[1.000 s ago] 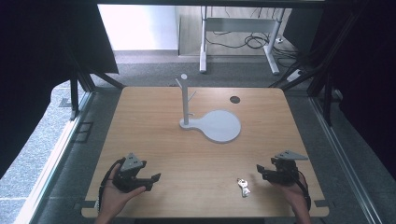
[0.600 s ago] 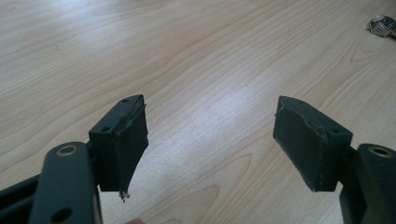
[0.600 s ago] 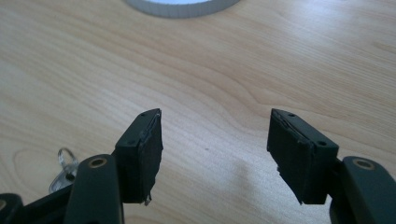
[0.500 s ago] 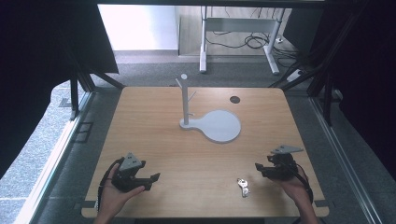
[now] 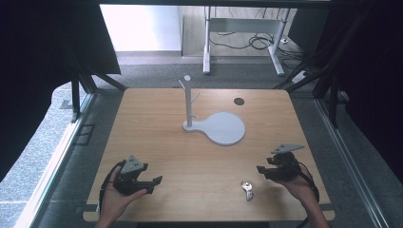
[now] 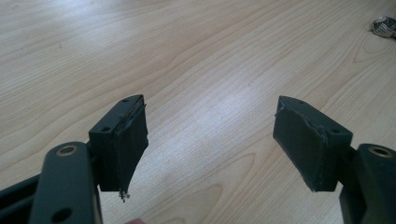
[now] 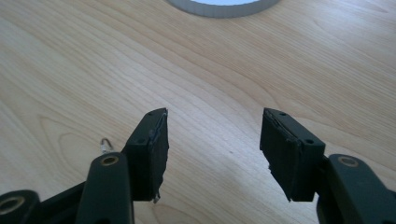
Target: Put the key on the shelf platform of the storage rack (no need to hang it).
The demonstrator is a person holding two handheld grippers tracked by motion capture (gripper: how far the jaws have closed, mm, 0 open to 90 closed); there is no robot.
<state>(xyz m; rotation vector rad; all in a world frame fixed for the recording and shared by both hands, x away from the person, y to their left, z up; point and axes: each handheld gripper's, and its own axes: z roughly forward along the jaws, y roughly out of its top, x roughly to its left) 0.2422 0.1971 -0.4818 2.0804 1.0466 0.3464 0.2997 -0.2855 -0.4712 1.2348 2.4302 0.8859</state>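
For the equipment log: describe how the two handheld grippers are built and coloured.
Both the left gripper and the right gripper are black, each topped by a grey three-cornered plate and trailing a black cable. Each has two blocky black jaws with worn, frayed pad edges, mounted on arms with brass-coloured rivets.

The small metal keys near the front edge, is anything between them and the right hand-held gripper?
Nothing visible. The small metal keys lie on bare wooden table, just left of the open right hand-held gripper. The white round-based stand sits farther back, out of the path.

You've got grey carpet floor (image 5: 157, 71), black curtains (image 5: 43, 57) both sides, white-legged desk (image 5: 242, 28) behind, cables (image 5: 247, 42) underneath.
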